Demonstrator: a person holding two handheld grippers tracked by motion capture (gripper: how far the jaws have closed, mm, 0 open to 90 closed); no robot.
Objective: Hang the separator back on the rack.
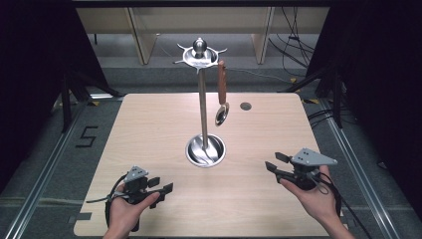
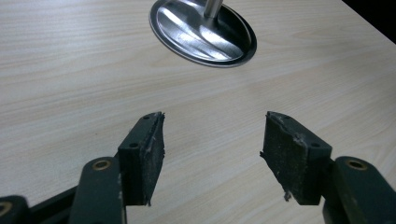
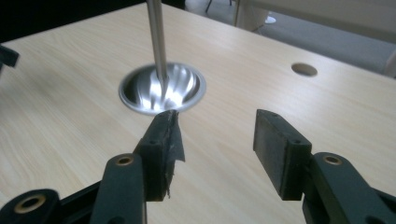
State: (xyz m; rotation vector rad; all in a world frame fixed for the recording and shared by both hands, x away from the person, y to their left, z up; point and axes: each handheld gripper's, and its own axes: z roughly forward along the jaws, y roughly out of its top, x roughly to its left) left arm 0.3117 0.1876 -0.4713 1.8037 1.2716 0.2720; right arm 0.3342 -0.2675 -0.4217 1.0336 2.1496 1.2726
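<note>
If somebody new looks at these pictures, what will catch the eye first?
A tall metal stand rises from its round base at the middle of the table, and a spoon with a brown handle hangs from its top. Near the table's front edge, the left gripper and right gripper rest open, holding nothing.

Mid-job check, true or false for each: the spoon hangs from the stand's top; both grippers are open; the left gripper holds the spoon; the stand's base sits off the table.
1. The spoon hangs from the top of the stand. True.
2. The left gripper and the right gripper are both open. True.
3. The left gripper holds the spoon. False: its jaws are empty, low over the table.
4. The stand's base sits off the table. False: it rests on the tabletop, near the middle.
</note>
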